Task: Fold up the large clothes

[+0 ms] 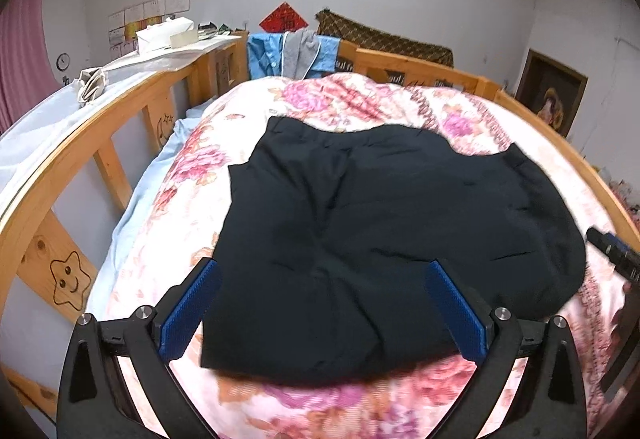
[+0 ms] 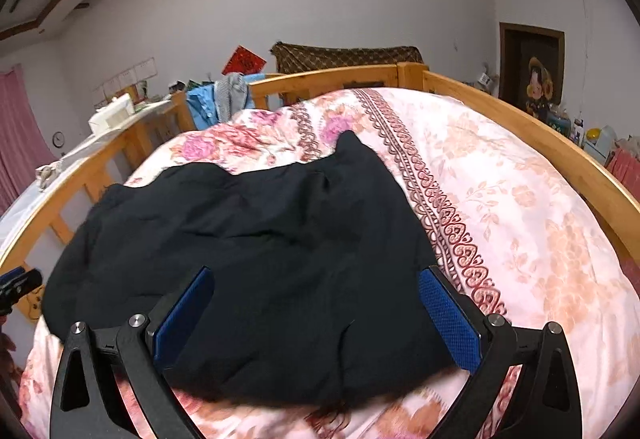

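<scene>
Just ahead of both sets of jaws, the folded black garment lies flat on the floral quilt. Left gripper gapes wide, holding nothing; right gripper spreads wide too, pads clear of the cloth.

Black garment: folded, lying on floral quilt, rumpled, near edge blurred. Right gripper: jaws spread wide above garment's near part, blue pads clear of cloth, nothing gripped. Left gripper: tip only, at left edge, state unreadable. Wooden bed rail: around quilt. Blue and grey clothes: draped over far rail. Framed picture: on right wall.
</scene>
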`<move>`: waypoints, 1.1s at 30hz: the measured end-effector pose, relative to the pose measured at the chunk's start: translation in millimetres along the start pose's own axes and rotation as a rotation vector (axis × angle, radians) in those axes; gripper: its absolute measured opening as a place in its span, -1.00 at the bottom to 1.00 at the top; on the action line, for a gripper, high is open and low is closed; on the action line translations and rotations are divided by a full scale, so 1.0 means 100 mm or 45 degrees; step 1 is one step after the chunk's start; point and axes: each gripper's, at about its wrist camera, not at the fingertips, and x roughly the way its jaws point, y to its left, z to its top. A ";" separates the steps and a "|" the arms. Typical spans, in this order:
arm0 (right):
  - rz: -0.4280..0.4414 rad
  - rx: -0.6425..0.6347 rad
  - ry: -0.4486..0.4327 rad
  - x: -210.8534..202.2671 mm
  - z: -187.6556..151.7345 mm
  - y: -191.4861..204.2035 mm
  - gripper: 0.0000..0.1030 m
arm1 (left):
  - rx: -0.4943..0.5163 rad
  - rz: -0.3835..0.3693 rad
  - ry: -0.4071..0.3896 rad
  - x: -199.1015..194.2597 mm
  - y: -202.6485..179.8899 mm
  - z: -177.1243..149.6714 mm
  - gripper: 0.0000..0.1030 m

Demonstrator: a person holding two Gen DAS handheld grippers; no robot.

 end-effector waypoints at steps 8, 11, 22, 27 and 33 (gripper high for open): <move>0.053 -0.119 -0.167 -0.47 -0.02 0.26 1.00 | 0.012 -0.019 -0.093 -0.35 -0.27 -0.01 0.97; 0.068 -0.127 -0.229 -0.64 -0.07 0.33 1.00 | 0.043 -0.010 -0.154 -0.52 -0.40 -0.07 0.97; 0.091 -0.216 -0.366 -1.13 -0.36 0.53 1.00 | 0.173 0.011 -0.426 -1.12 -0.57 -0.48 0.97; 0.078 -0.307 -0.320 -1.15 -0.57 0.67 1.00 | 0.149 0.020 -0.420 -1.22 -0.44 -0.60 0.97; 0.218 -0.330 -0.317 -1.18 -0.66 0.69 1.00 | 0.137 0.059 -0.394 -1.20 -0.35 -0.76 0.97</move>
